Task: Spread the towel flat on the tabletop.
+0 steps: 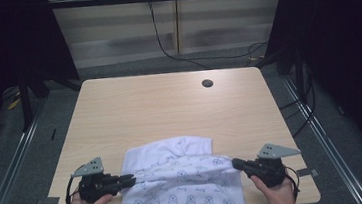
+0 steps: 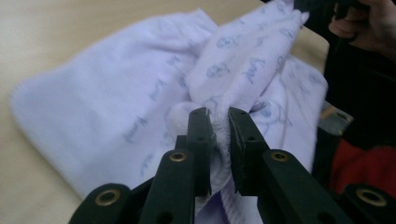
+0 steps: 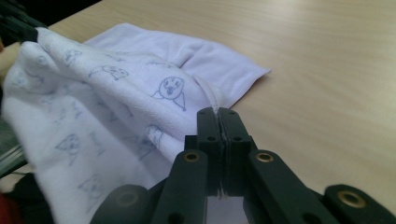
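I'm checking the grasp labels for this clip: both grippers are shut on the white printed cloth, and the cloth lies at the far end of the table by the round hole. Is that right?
Not quite. The white printed cloth lies at the near end of the table, far from the round hole, as the high view shows. The rest holds: the left gripper and the right gripper are both shut on the cloth.

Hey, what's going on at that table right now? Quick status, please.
Left hand-held gripper shut on white printed cloth; right hand-held gripper shut on its opposite edge. Cloth stretched between them, part hanging off the table's near edge. Nothing in the way.
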`<state>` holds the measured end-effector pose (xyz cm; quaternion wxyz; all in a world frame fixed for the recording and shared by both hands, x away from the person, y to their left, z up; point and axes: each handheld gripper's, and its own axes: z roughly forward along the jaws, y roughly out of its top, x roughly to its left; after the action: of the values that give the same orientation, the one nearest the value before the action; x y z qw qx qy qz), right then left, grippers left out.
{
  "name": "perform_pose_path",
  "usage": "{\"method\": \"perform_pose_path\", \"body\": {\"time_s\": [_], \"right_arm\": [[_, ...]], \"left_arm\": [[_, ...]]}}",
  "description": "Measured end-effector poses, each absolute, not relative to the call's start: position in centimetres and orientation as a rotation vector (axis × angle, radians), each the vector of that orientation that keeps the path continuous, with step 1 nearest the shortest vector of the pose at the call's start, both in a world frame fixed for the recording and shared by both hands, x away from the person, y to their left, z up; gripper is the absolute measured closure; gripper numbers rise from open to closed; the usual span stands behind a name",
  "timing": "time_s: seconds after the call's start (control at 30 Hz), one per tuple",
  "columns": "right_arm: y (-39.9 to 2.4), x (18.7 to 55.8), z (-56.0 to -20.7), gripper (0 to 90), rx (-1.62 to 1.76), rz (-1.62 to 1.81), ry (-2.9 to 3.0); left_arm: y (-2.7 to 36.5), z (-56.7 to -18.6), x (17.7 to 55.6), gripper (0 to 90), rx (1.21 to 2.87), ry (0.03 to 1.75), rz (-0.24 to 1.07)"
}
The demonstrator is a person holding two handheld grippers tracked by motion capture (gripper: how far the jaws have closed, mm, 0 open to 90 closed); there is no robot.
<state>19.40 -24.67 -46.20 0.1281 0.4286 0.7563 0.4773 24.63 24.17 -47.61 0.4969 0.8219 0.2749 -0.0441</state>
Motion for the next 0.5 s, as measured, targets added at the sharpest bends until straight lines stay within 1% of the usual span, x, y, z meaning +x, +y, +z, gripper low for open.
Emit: {"method": "perform_pose_path", "body": {"time_s": [0.07,0.13,0.2,0.23,0.27,0.33,0.37,0.43,0.5], "right_arm": [[-24.4,18.4,-46.8,87.4,1.262,1.366,2.252],[-24.1,17.5,-47.4,86.5,1.251,1.338,2.297],[-23.8,16.9,-47.9,80.8,1.247,1.335,2.338],[-23.7,16.9,-48.0,76.3,1.242,1.321,2.353],[-23.6,16.9,-47.9,73.9,1.232,1.329,2.358],[-23.6,17.3,-47.3,65.5,1.215,1.372,2.334],[-23.6,17.7,-46.9,62.5,1.205,1.387,2.321],[-23.5,18.8,-45.9,58.5,1.185,1.423,2.294],[-23.2,20.5,-45.4,59.7,1.148,1.426,2.283]], "left_arm": [[24.5,-48.0,24.0,76.4,1.986,0.668,-0.146],[24.8,-48.0,23.9,72.5,1.984,0.653,-0.149],[25.2,-47.6,24.6,63.1,1.946,0.676,-0.133],[25.6,-47.4,25.2,59.0,1.918,0.693,-0.112],[25.8,-47.3,25.9,58.0,1.886,0.709,-0.099],[26.2,-47.1,27.4,57.6,1.88,0.751,-0.061],[26.3,-47.2,28.2,58.8,1.875,0.785,-0.034],[26.0,-47.8,29.6,64.1,1.903,0.837,-0.001],[25.3,-48.7,30.7,66.1,1.959,0.851,0.015]]}}
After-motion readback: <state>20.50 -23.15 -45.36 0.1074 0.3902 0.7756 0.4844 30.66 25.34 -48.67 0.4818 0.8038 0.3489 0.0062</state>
